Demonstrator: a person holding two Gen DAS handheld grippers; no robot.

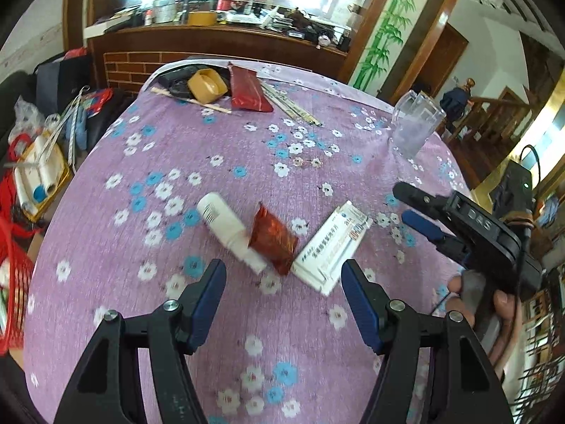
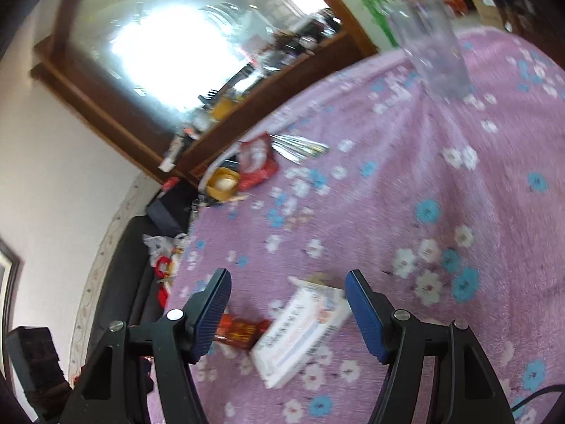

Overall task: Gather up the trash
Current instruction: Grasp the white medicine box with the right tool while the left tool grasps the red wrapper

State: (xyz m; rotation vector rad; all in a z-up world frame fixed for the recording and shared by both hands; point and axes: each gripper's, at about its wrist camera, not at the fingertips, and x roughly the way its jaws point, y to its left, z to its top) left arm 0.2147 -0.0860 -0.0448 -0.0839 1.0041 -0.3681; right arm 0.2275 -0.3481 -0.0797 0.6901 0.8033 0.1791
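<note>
Here we see the purple flowered tablecloth [image 1: 226,162], with a clear plastic cup [image 1: 415,125] upright near its far edge. Nearer us than the cup lie a white box [image 1: 330,247], a red wrapper [image 1: 273,242] touching it, and a white tube [image 1: 227,228]. Our left gripper [image 1: 282,295] and right gripper [image 2: 287,304] both hang released above the box.
</note>
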